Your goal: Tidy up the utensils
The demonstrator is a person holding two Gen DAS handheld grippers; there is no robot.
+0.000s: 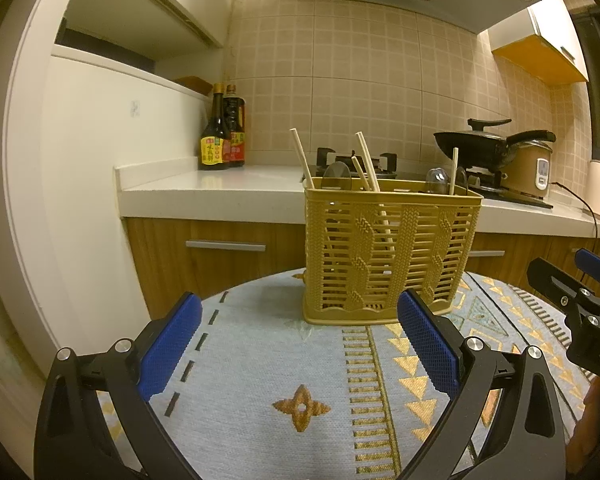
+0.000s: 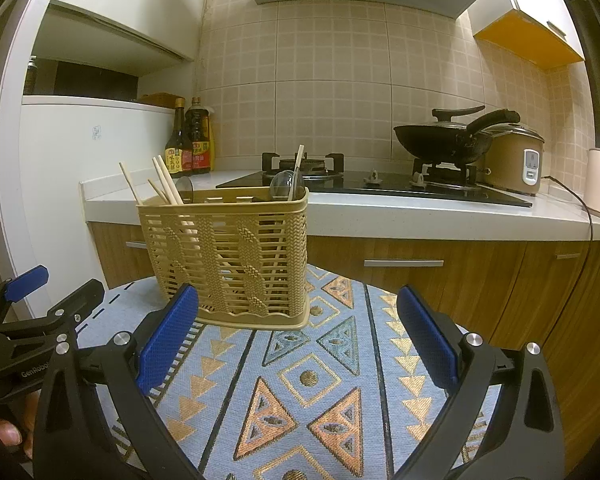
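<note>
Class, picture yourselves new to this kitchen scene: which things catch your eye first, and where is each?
First, the yellow woven utensil basket standing on the patterned tablecloth, chopsticks and spoons poking from its top. Next, the open blue-padded left gripper and right gripper in front of it. Behind, a black wok sits on the stove.

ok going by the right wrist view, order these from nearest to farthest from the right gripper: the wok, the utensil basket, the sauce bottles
1. The utensil basket, on the patterned cloth just ahead and left of the right gripper.
2. The wok, on the stove's right burner across the counter.
3. The sauce bottles, at the back left corner of the counter; wok and bottles are fairly close to call.
</note>
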